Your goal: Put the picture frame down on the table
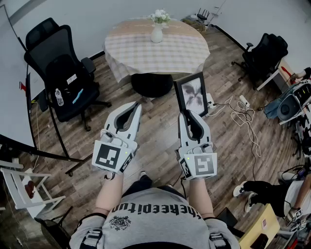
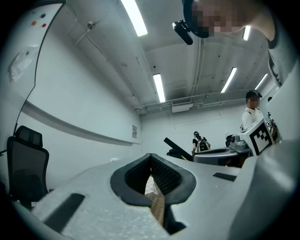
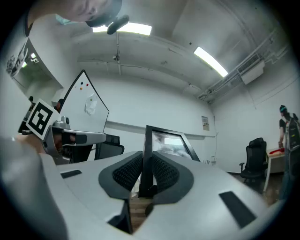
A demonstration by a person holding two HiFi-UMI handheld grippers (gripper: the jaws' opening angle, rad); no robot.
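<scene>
Wood-plank floor (image 1: 160, 131), white walls (image 1: 87, 14). Round table (image 1: 141, 53) at far end, checked cloth, black pedestal. Vase (image 1: 156, 35) w/ white flowers toward its far edge. Black chair (image 1: 60, 68) left of table, 2nd chair (image 1: 265, 53) well apart at far right. Whiteboard (image 1: 12, 97) on black stand along left side. White rack (image 1: 22, 182) in bottom-left corner. Cables (image 1: 245, 124) & power strip (image 1: 243, 100) loose on floor, right of table. Ceiling (image 2: 201, 56) white w/ exposed conduit; tube lights (image 2: 159, 87) on, in rows.
</scene>
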